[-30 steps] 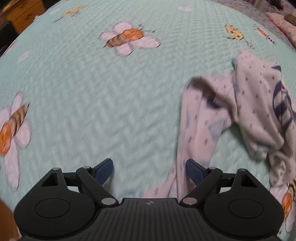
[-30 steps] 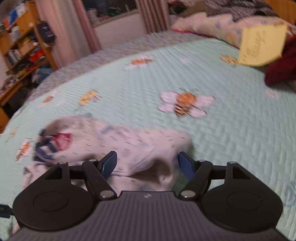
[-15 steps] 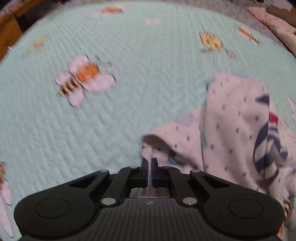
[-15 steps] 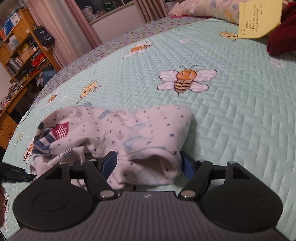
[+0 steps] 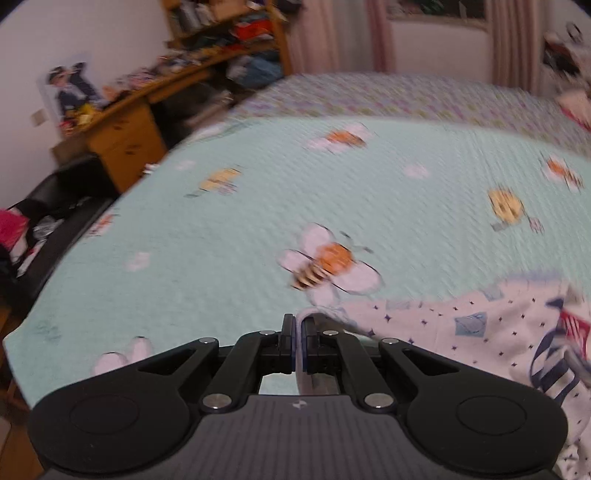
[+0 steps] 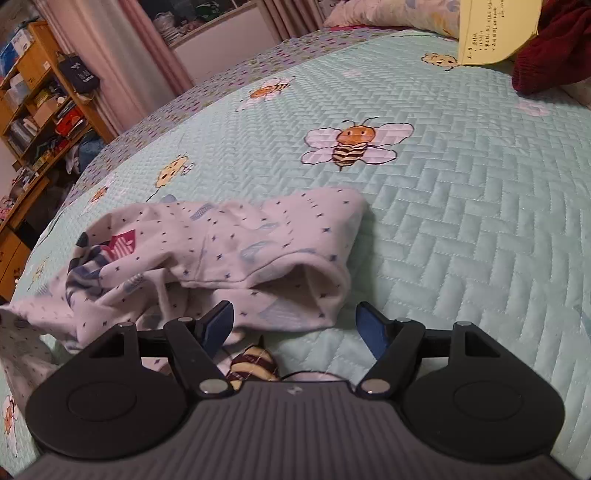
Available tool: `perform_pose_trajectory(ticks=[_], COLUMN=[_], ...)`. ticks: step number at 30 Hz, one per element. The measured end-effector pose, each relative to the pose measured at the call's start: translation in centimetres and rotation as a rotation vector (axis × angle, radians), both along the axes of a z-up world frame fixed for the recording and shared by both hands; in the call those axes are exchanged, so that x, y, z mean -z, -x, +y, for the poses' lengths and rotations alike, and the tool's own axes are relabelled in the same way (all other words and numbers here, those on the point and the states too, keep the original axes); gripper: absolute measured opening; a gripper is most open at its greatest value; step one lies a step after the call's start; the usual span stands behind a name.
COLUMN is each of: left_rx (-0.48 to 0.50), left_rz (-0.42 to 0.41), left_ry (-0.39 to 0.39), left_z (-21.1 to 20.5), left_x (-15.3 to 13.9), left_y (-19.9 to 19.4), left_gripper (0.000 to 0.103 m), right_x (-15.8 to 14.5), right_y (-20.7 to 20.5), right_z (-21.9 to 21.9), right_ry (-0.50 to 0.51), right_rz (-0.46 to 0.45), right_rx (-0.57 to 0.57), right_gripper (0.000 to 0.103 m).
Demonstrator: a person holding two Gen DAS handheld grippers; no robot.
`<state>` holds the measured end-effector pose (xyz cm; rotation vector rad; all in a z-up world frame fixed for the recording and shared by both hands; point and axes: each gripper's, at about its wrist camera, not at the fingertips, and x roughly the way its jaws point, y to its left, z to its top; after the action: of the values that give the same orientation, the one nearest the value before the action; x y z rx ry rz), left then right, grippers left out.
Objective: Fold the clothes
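A crumpled white garment (image 6: 221,251) with small dark specks and a navy-and-red print lies on the mint bee-patterned bedspread (image 6: 461,184). In the left wrist view the same garment (image 5: 480,332) trails off to the right, and my left gripper (image 5: 297,325) is shut on its white edge, held above the bed. My right gripper (image 6: 295,317) is open, its blue fingertips on either side of the garment's open hem, low over the bedspread.
A dark red garment (image 6: 550,62) and a yellow paper note (image 6: 495,29) sit at the bed's far right. Pillows (image 6: 388,14) lie at the head. A wooden desk (image 5: 125,133) and cluttered shelves (image 6: 40,110) stand beyond the bed's left edge.
My left gripper shut on the garment's edge and then lifted and tilted up, bringing the room into view. My right gripper stayed open and came closer to the hem.
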<state>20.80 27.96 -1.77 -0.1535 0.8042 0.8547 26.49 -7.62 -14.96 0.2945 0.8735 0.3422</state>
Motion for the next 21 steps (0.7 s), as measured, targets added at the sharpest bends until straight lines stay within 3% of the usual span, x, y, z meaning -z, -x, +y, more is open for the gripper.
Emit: perform_pose_trajectory(ticks=[4, 6, 8, 11, 14, 15, 21], left_rx=[-0.115, -0.167, -0.179, -0.211, -0.193, -0.176, -0.047], left_rz=[-0.053, -0.044, 0.066, 0.092, 0.091, 0.087, 0.049], left_ry=[-0.043, -0.049, 0.001, 0.14, 0.194, 0.197, 0.224], left_z=[0.2, 0.4, 1.0, 1.5, -0.1, -0.9, -5.0], left_x=[-1.4, -1.2, 1.0, 3.6, 5.2, 5.5, 5.5], left_y=[4.0, 5.5, 5.3, 6.8, 8.3, 8.6, 9.0], left_gripper=[0.003, 0.011, 0.022, 0.026, 0.055, 0.06, 0.074], right_x=[-0.1, 0.0, 0.2, 0.1, -0.7, -1.0, -2.6], right_y=[0.3, 0.4, 0.3, 0.5, 0.6, 0.6, 0.8], right_z=[0.4, 0.6, 0.8, 1.8, 3.8, 4.5, 8.5], right_ry=[0.003, 0.001, -0.005, -0.014, -0.008, -0.006, 0.006], right_rz=[0.005, 0.012, 0.027, 0.03, -0.007, -0.02, -0.093], right_rx=[-0.029, -0.035, -0.04, -0.066, -0.113, -0.128, -0.221], right_gripper=[0.074, 0.074, 0.074, 0.074, 0.075, 0.075, 0.075])
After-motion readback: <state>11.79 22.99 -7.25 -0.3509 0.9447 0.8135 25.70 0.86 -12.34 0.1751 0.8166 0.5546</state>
